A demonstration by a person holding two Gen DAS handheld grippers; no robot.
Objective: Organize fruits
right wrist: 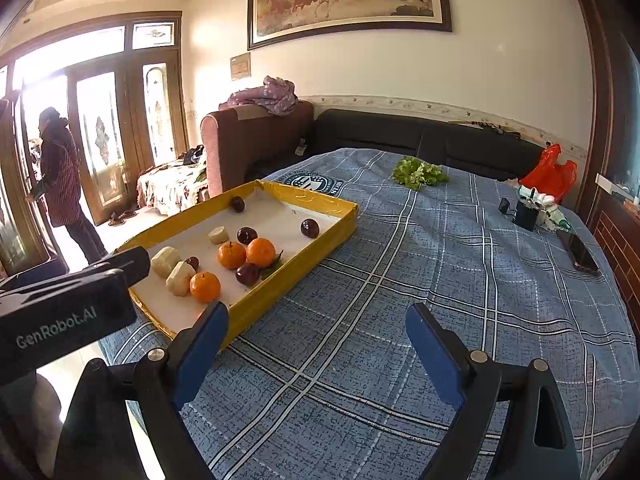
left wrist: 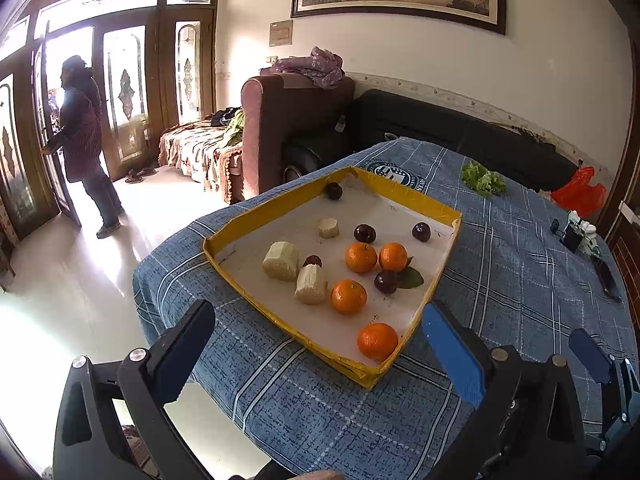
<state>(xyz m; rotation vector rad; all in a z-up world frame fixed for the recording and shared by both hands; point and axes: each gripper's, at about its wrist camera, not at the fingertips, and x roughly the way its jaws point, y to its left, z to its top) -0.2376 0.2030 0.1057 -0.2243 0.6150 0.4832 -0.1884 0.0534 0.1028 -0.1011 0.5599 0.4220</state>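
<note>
Your left gripper hangs wide apart over the near corner of the yellow tray, holding nothing; your right gripper is wide apart too, above the blue cloth; the oranges sit in the tray.

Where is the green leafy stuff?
The lettuce lies on the blue plaid tablecloth at the far side, beyond the yellow tray, with the red plastic bag further right.

A blue plaid-covered table carries a yellow tray, lettuce, a phone and a red bag.
</note>
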